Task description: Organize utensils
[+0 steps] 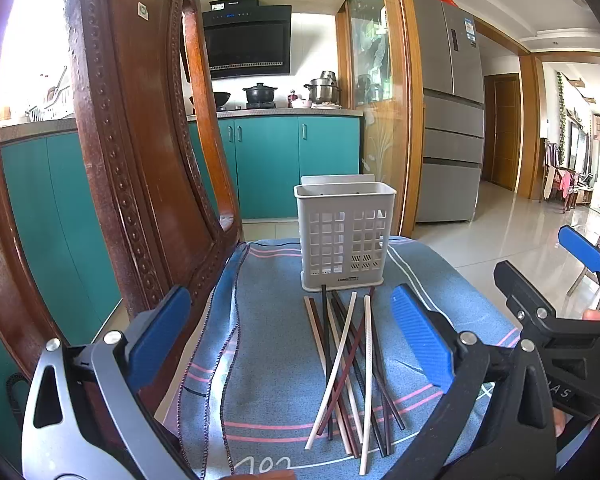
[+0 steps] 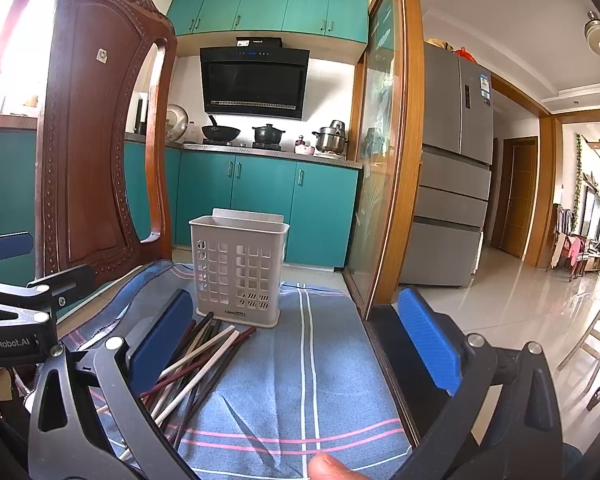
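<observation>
While the chopsticks (image 1: 346, 368) lay loose in a crossed bundle on the blue striped cloth (image 1: 268, 344), none had yet gone into the holder. They were a mix of white, dark red and black sticks, and their far tips touched or nearly touched the base of the white slotted utensil holder (image 1: 344, 236). That holder stood upright at the far end of the cloth, and I could see no utensils inside it.

From the left wrist view, I kept the left gripper (image 1: 296, 336) over the near end of the bundle, its blue pads spread wide on either side of the sticks and touching none. From the right wrist view, my right gripper (image 2: 300, 344) sat to the right of the bundle, its pads likewise wide apart with only bare cloth between them; the sticks passed behind its left pad. A fingertip (image 2: 332, 466) showed at the near edge of that view.

Left of the cloth rose a carved wooden chair back (image 1: 140, 128). Beyond stood teal kitchen cabinets (image 1: 284, 160), a black range hood (image 1: 248, 44), pots on the counter, and a grey refrigerator (image 1: 452, 120) to the right.
</observation>
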A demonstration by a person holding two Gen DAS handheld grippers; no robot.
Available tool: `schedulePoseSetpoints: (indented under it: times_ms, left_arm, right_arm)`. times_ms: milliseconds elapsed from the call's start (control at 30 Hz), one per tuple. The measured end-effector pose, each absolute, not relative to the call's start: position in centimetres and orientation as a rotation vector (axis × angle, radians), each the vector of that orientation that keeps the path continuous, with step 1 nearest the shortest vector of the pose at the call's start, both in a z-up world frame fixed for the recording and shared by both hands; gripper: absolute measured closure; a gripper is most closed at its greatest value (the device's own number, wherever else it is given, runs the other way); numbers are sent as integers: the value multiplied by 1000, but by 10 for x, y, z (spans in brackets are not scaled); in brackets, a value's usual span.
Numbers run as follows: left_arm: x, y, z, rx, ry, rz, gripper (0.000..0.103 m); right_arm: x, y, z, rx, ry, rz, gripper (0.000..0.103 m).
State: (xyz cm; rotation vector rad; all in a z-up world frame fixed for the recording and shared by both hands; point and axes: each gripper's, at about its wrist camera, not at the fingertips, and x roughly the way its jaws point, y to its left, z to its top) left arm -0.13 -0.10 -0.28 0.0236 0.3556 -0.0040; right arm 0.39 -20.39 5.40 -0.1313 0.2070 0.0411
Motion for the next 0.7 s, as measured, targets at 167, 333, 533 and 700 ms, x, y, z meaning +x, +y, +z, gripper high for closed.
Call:
schedulePoseSetpoints:
  times_ms: [167, 333, 533, 700]
  left_arm:
    - [-1, -1, -2, 26, 356, -2, 3]
    - [-2, 0, -3, 24, 355, -2, 3]
    - [1, 2, -4, 31, 361, -3, 3]
    - [4, 3, -6, 32, 361, -2, 3]
  right_arm:
    - [2, -205, 54, -130, 202, 44, 3]
    - [2, -205, 55, -129, 201, 43, 3]
    - [1, -205, 55, -130, 201, 44, 3]
    - [0, -205, 56, -130, 198, 44, 3]
